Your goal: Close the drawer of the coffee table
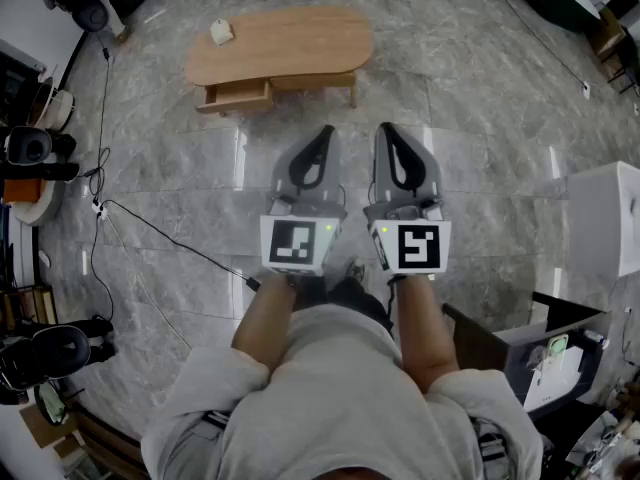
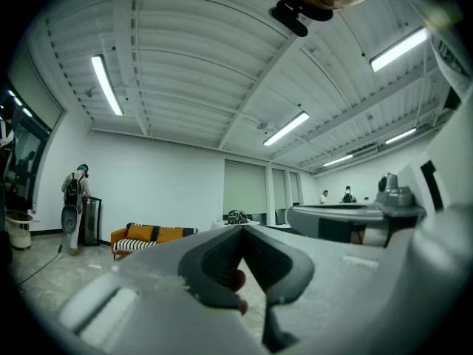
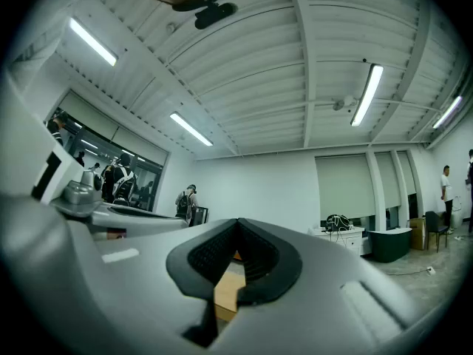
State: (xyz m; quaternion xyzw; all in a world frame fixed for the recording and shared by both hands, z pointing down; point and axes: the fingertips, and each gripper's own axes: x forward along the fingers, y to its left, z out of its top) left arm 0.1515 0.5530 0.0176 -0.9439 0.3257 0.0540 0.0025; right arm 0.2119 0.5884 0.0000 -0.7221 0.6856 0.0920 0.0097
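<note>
Near end: left gripper (image 1: 322, 138) and right gripper (image 1: 390, 133) sit side by side just ahead of the torso, each with jaws pressed together, pinching nothing and touching nothing. A black cable (image 1: 170, 238) runs over the tiled floor (image 1: 480, 118) at their 9 o'clock, with a white cabinet (image 1: 610, 218) at 3 o'clock. Floor lies between them and the coffee table (image 1: 280, 43), well apart at 11 o'clock, with its drawer (image 1: 237, 96) pulled out under the near left end and a small white object (image 1: 221, 33) on top.
</note>
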